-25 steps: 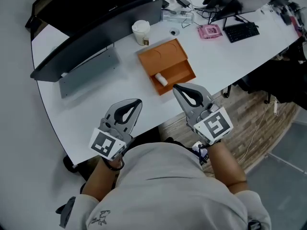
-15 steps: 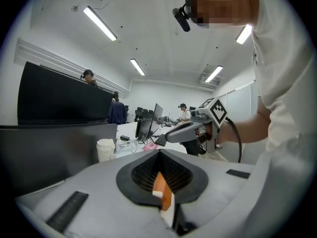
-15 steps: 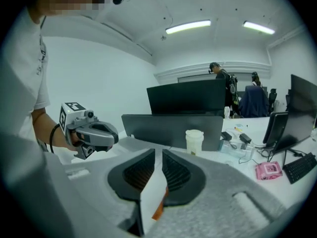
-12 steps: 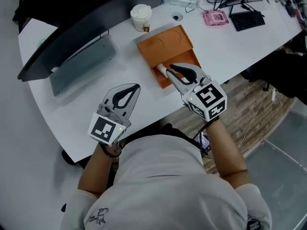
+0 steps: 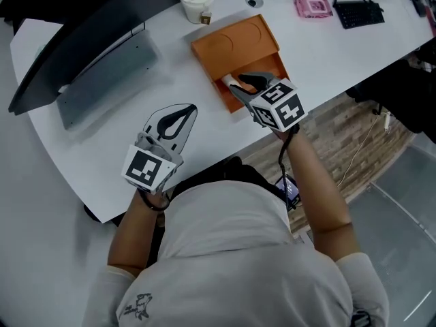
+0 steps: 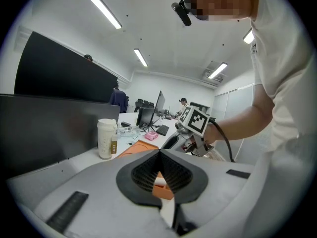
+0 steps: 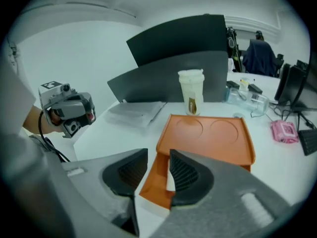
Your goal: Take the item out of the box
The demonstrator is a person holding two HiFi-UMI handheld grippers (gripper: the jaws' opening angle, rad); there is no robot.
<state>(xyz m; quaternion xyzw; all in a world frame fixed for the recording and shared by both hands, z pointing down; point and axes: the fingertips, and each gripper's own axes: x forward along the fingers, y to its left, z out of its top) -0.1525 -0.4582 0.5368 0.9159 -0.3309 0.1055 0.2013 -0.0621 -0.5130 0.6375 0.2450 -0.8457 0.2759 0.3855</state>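
The right gripper (image 5: 240, 85) is down at the near end of the open orange box (image 5: 235, 43). Its fingers (image 7: 185, 175) stand parted by a narrow gap, with nothing clamped between them. The item (image 7: 170, 180), a small white roll, lies in the box's shallow tray just beyond one finger, whose pad hides most of it. The tray's side wall runs through the gap between the fingers, and the flat lid stretches away ahead of them. The fingers seem set a little to one side of the roll rather than astride it, and I cannot tell whether the pad touches it.

The left gripper (image 5: 184, 114) hovers over the bare desk (image 5: 95, 135), well apart from the box, fingers closed tip to tip on nothing.

The roll looks light, fairly stiff and smooth-sided, and likely to roll or skid along the tray if nudged from one side. The best hold is probably across its round body near mid-length, one finger on each side, low enough that the pads bear on the widest part. The wall close beside it leaves little room for the outer finger. The box looks light enough to shift if a finger catches it.
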